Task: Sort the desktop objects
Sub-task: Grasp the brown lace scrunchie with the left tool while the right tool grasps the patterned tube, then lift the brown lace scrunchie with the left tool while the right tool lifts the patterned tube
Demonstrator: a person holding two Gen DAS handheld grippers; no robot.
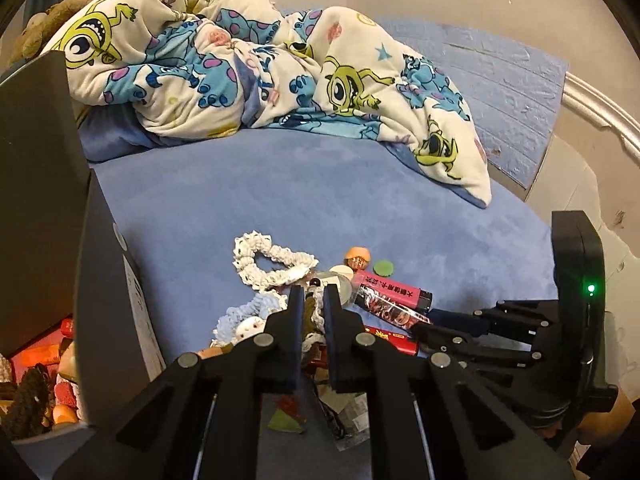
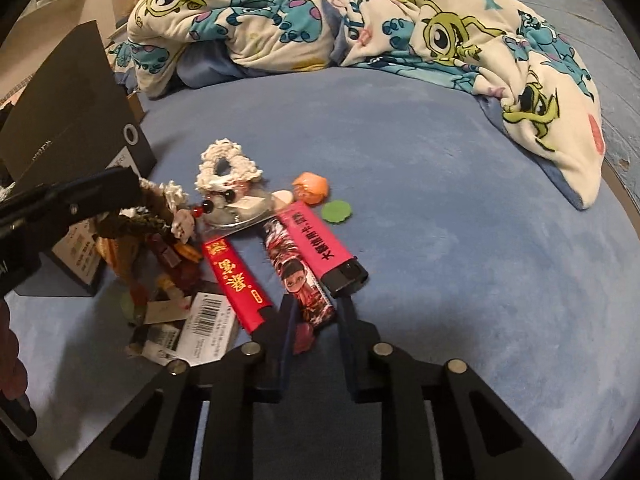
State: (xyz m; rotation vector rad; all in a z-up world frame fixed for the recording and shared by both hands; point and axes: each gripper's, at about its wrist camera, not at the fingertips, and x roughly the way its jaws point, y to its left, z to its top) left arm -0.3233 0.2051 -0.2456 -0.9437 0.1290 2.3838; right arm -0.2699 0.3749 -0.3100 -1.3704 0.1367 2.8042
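Blue bed sheet point(image 2: 460, 208) is the work surface, not a bench. Crumpled cartoon-print blanket point(image 2: 360, 20) bunched along the far edge, one corner trailing down the right side. Black box point(image 1: 36, 200) stands open at the left edge; red and brown items inside, too cramped to identify.

Clutter pile sits mid-sheet, just right of the box. Three lighters lie side by side, roughly parallel, touching or nearly so: pink lighter point(image 2: 320, 248) rightmost with its black cap toward the camera, printed lighter point(image 2: 298, 276) with a cartoon face in the middle, red lighter point(image 2: 236, 280) with gold characters on the left. White crochet scrunchie point(image 2: 222, 166) on the far side of the pile. Barcode tag point(image 2: 206, 320) at the near-left of the pile, half under other bits. Orange toy point(image 2: 310, 188) and green disc point(image 2: 337, 211) just beyond the pink lighter's far end, close together.

Right gripper point(image 2: 316, 312): fingers parted, straddling the near end of the printed lighter; contact not clear from this view.

Left gripper point(image 1: 314, 300): fingers nearly together, clamped on a brown-and-cream crochet piece point(image 2: 160, 204), raised over the left part of the pile beside the box.
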